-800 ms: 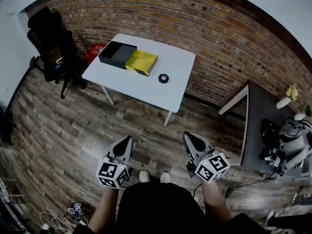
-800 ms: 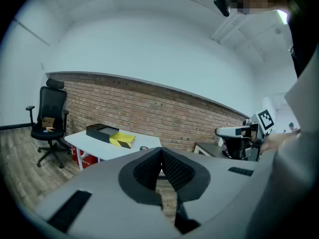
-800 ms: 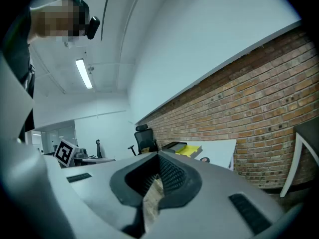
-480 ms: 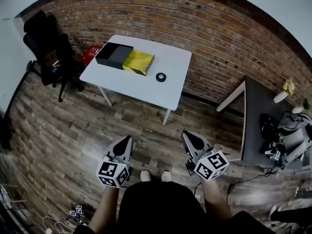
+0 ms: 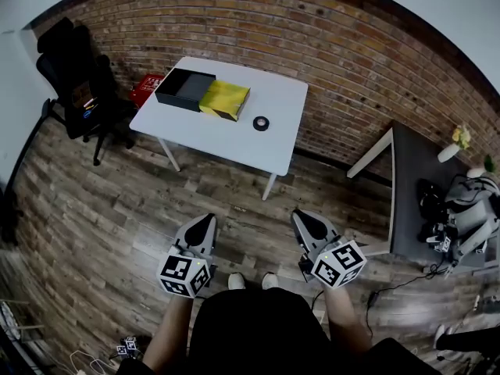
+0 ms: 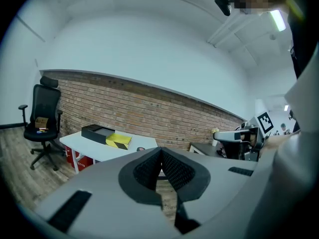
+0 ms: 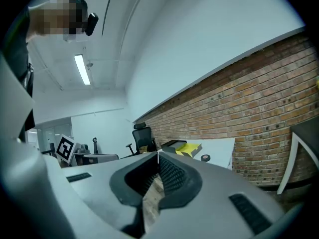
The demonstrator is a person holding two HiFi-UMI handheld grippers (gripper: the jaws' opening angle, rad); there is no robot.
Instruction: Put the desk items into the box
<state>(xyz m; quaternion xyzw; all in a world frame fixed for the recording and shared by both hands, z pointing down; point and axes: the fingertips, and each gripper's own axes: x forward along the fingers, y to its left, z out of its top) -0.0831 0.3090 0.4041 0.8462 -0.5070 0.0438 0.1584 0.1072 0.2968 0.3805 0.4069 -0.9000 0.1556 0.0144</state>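
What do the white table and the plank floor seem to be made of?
White rectangular table: probably laminated or painted board, smooth matte top. Brown plank floor: wood or wood-look laminate, with visible grain and seams.

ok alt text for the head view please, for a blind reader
A person on a wood floor holds a left gripper and right gripper, both shut and empty, facing a white table by a brick wall. On the table: an open black box, a yellow item against it, and a dark tape roll apart.
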